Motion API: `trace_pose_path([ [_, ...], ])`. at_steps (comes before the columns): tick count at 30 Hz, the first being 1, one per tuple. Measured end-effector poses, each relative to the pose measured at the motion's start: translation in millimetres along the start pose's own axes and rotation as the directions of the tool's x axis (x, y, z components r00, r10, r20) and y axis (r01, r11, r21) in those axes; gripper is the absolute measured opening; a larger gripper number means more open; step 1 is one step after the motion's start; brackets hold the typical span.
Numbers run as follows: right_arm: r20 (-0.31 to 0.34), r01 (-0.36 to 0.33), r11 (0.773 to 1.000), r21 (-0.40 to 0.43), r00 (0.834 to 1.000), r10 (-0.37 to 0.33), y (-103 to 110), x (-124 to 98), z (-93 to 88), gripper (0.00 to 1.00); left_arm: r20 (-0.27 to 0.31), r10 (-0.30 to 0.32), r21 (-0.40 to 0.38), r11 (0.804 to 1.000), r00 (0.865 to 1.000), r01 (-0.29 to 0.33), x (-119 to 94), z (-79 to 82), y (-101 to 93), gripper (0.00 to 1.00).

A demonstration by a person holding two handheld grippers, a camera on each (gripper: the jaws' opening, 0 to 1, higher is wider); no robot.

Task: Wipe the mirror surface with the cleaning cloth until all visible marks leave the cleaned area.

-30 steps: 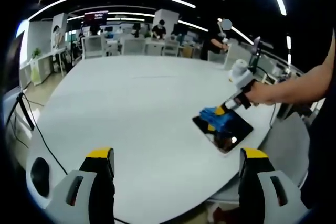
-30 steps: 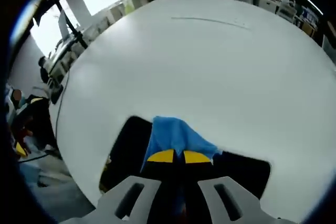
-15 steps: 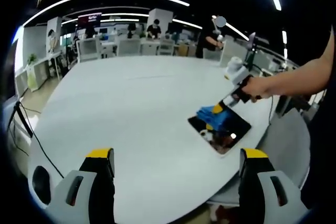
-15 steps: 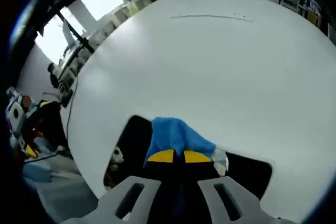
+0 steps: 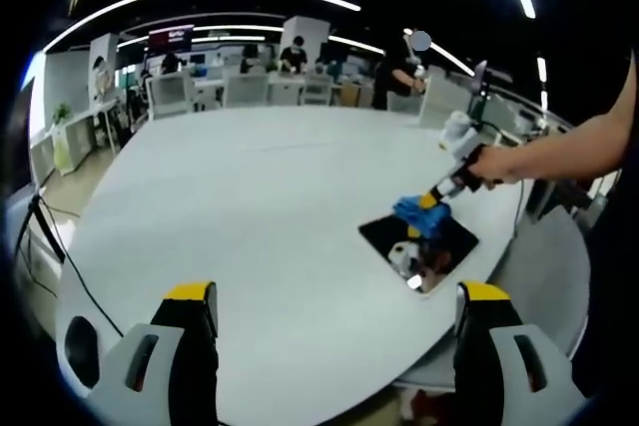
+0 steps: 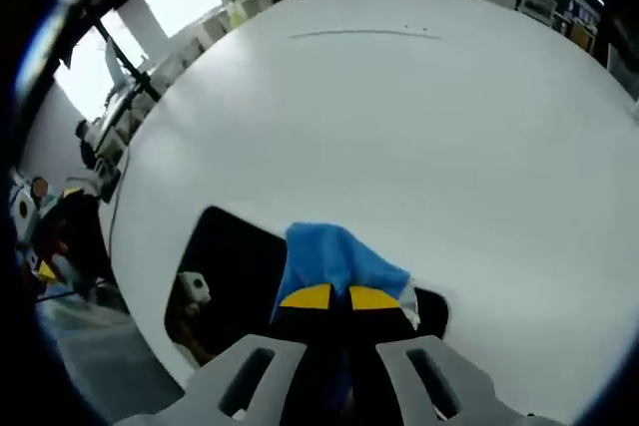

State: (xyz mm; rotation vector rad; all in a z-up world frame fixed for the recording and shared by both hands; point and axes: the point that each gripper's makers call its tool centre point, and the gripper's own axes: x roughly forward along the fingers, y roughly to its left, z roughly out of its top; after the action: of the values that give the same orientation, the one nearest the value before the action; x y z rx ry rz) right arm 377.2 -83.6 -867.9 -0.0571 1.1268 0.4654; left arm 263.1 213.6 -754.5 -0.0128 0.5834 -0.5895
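Observation:
A dark rectangular mirror [image 5: 397, 238] lies flat on the big white table [image 5: 260, 207], near its right edge. The blue cleaning cloth [image 5: 417, 213] rests on the mirror's far part, and the right gripper [image 5: 431, 203], held by a person's hand [image 5: 491, 167], is shut on it. In the right gripper view the cloth [image 6: 334, 258] bunches ahead of the yellow-tipped right gripper [image 6: 330, 297], pressed on the mirror [image 6: 225, 266], which reflects a lens and ceiling. My left gripper [image 5: 334, 296] hovers open over the table's near edge, far from the mirror.
An office with desks, chairs and people [image 5: 300, 55] lies beyond the table. Cables [image 5: 60, 246] hang off the left edge of the table. A thin line [image 6: 364, 33] marks the table's far part. The table around the mirror is bare.
The right gripper has dragged the cloth across the mirror toward its far right side, uncovering more dark glass on the left. The left gripper stays still.

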Motion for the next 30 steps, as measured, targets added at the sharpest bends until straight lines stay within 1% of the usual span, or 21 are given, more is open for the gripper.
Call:
trace_pose_path([
  [4, 0.025, 0.05, 0.999, -0.018, 0.998, -0.05, 0.5, 0.6, 0.3, 0.0, 0.002, -0.002, 0.0, 1.0, 1.0, 0.002, -0.2, 1.2, -0.9, 0.99],
  [6, 0.051, 0.065, 0.998, -0.019, 0.997, -0.064, 0.2, 0.2, -0.2, 0.0, 0.001, -0.004, 0.0, 1.0, 1.0, 0.004, 0.3, 0.6, -1.1, 0.99],
  [8, 0.092, 0.081, 0.997, -0.014, 0.993, -0.079, 1.3, -0.9, -2.3, 0.0, -0.002, -0.009, 0.002, 1.0, 1.0, 0.009, 1.5, -0.7, -4.0, 0.99],
  [13, 0.089, 0.084, 0.996, -0.01, 0.993, -0.083, 9.8, -5.7, -14.5, 0.0, -0.001, -0.019, 0.004, 1.0, 1.0, 0.019, 5.8, -0.8, -9.3, 0.99],
  [15, 0.096, 0.079, 0.997, -0.006, 0.992, -0.078, 12.2, -9.3, -22.0, 0.0, 0.002, -0.022, 0.003, 1.0, 1.0, 0.022, 7.5, 0.3, -12.1, 0.99],
  [19, 0.105, 0.061, 0.998, 0.011, 0.993, -0.062, 19.8, -17.3, -43.0, 0.0, 0.006, -0.026, -0.001, 1.0, 1.0, 0.026, 9.6, 0.2, -15.0, 0.99],
  [23, 0.108, 0.046, 0.999, -0.005, 0.993, -0.045, 27.6, -26.1, -63.1, 0.0, 0.005, -0.026, -0.004, 1.0, 1.0, 0.026, 10.3, -1.1, -16.2, 0.99],
  [26, 0.096, 0.032, 0.999, 0.016, 0.995, -0.033, 31.4, -31.1, -74.2, 0.0, 0.002, -0.027, -0.004, 1.0, 1.0, 0.027, 10.0, -1.4, -17.2, 0.99],
  [28, 0.09, 0.016, 0.999, 0.046, 0.996, -0.02, 34.9, -33.9, -81.6, 0.0, -0.002, -0.028, -0.002, 1.0, 1.0, 0.028, 10.5, -3.0, -16.6, 0.99],
  [30, 0.076, 0.01, 0.999, 0.051, 0.997, -0.014, 38.8, -36.9, -89.3, 0.0, -0.008, -0.029, -0.001, 1.0, 1.0, 0.029, 11.1, -4.4, -16.0, 0.99],
])
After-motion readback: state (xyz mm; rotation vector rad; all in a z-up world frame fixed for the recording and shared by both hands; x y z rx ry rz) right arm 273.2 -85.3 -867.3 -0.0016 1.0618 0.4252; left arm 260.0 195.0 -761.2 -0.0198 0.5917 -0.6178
